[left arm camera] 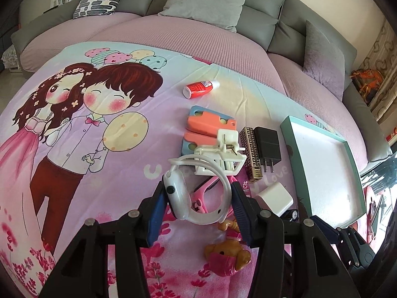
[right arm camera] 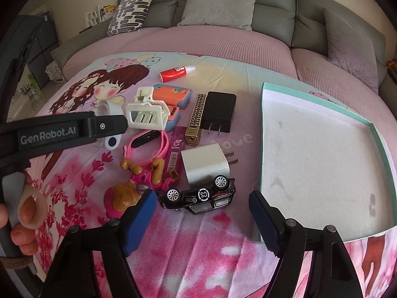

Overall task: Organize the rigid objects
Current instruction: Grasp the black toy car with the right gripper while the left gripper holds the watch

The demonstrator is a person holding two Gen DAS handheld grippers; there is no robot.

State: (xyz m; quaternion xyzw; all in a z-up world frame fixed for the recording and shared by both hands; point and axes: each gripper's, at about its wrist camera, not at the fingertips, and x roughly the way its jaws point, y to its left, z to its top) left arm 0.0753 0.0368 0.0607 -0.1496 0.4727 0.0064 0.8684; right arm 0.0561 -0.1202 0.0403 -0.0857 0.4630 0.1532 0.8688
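Note:
My left gripper [left arm camera: 198,198] is shut on a white smartwatch [left arm camera: 181,196], one pad on its body, the other on its looped strap; the watch also shows in the right wrist view [right arm camera: 109,110] behind the left gripper's arm. My right gripper [right arm camera: 202,213] is open and empty, low over the blanket, just in front of a black toy car [right arm camera: 198,195] lying on its side. An empty teal-rimmed white box lid [right arm camera: 263,134] lies to its right; it also shows in the left wrist view [left arm camera: 295,154].
Scattered on the cartoon blanket: white hair clip [right arm camera: 146,111], orange-blue case [right arm camera: 171,96], pink watch [right arm camera: 148,144], doll [right arm camera: 139,181], white charger [right arm camera: 206,166], black charger [right arm camera: 219,114], gold lighter [right arm camera: 196,121], pink lighter [right arm camera: 175,154], red glue bottle [right arm camera: 173,72]. Grey sofa cushions behind.

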